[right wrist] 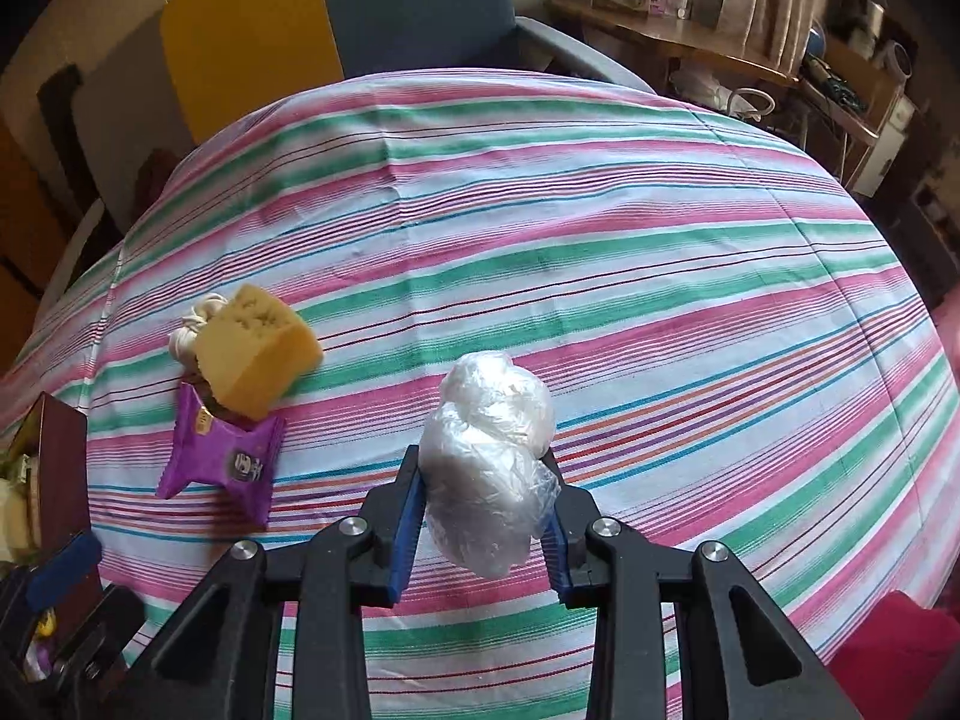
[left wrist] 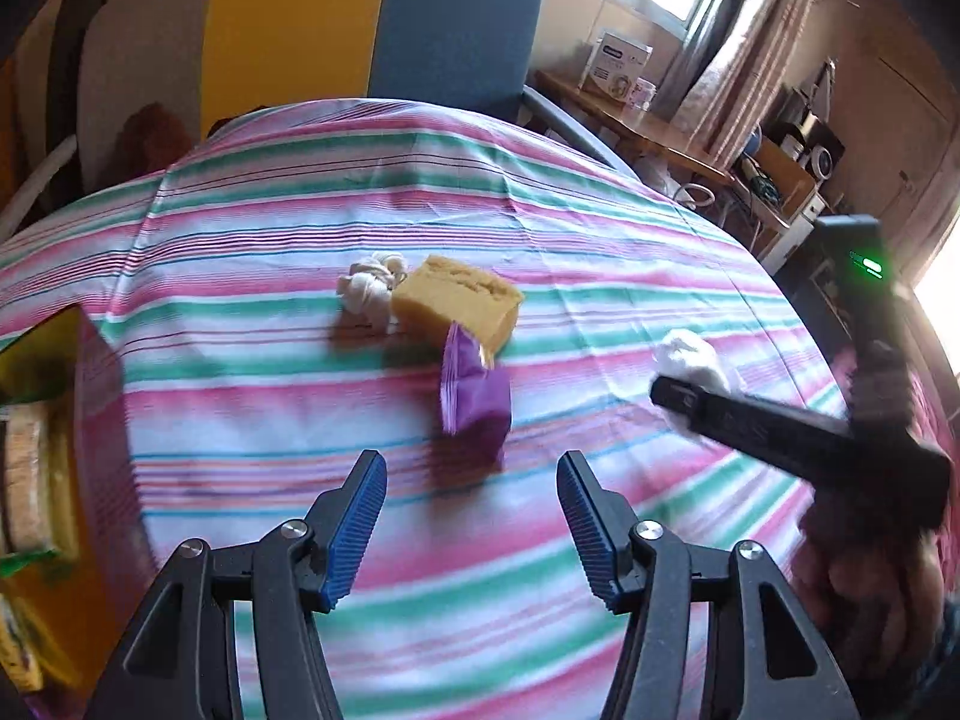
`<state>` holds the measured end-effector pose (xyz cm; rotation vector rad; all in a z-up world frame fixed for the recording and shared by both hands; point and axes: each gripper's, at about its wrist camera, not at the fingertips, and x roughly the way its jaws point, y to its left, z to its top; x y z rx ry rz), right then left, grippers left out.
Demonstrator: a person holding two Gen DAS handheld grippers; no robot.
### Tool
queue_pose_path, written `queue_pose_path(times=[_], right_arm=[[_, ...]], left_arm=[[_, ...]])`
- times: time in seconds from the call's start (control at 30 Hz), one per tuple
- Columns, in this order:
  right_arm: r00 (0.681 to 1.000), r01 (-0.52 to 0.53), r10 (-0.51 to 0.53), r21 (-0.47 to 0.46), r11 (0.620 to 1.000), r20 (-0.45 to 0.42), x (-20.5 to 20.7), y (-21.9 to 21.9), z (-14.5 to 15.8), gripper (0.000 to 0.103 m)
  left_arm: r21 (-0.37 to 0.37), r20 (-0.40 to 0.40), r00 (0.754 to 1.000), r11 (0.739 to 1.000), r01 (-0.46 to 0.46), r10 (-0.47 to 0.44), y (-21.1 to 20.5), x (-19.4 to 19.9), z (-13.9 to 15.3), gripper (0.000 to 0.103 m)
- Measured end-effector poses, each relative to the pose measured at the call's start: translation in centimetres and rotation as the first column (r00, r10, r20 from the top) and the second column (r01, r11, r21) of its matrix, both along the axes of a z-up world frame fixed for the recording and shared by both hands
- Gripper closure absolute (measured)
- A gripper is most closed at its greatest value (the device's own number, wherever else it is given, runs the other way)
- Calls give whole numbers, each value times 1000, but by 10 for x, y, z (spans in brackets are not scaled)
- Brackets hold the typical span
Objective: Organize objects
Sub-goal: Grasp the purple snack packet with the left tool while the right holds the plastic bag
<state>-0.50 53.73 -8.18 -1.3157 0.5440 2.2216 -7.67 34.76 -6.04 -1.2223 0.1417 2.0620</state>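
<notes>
Sponge (right wrist: 255, 354) on packet (right wrist: 219, 459), cord bundle (right wrist: 192, 330) touching behind; box (right wrist: 57, 450) left; plastic wad (right wrist: 489, 462) right.

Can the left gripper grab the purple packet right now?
Probably yes. The left gripper is open and empty, with the purple packet lying just ahead on the striped cloth; nothing sits between them, though the yellow sponge overlaps its far end.

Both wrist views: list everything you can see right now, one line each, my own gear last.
sponge: one, yellow, mid-cloth, leaning on the packet
packet: one, purple, in front of the sponge
cord bundle: one, white, behind the sponge
plastic wad: one, clear-white, between the right tongs
box: one, dark red, left edge, items inside
cloth: one, pink-green-white stripes, covering the surface
chair: one, blue, behind the table
left tongs: open, empty
right tongs: shut on the plastic wad
</notes>
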Motion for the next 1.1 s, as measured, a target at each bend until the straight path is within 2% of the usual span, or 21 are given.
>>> queue_pose_path(times=[0.1,0.23,0.27,0.3,0.43,0.63,0.7,0.83,1.1], right_arm=[[1000,14,-14,-19,1000,-23,3,4,3,68],[999,18,-20,-44,999,-41,4,6,4,66],[999,17,-19,-47,999,-45,4,6,5,66],[999,16,-18,-49,999,-49,5,6,5,65],[998,17,-20,-57,998,-54,4,8,6,65],[999,3,-5,-51,999,-44,1,7,3,65],[999,-1,-1,-48,999,-43,1,7,3,65],[999,-24,22,-40,999,-35,-2,4,1,65],[992,-122,122,10,992,-32,-13,-15,2,67]], left_arm=[[22,34,999,1000,15,-16,13,-10,-9,44],[-31,45,998,999,33,-31,36,-20,-26,44],[-34,51,998,999,39,-37,41,-23,-31,54],[-43,45,998,998,42,-40,45,-25,-34,71],[-22,-8,998,998,62,-62,50,-20,-37,72],[15,-24,998,998,56,-56,33,0,-34,76],[14,-30,998,998,61,-61,26,11,-35,76],[1,-94,993,997,72,-71,7,35,-30,76],[-17,-165,981,995,101,-102,-31,68,-11,76]])
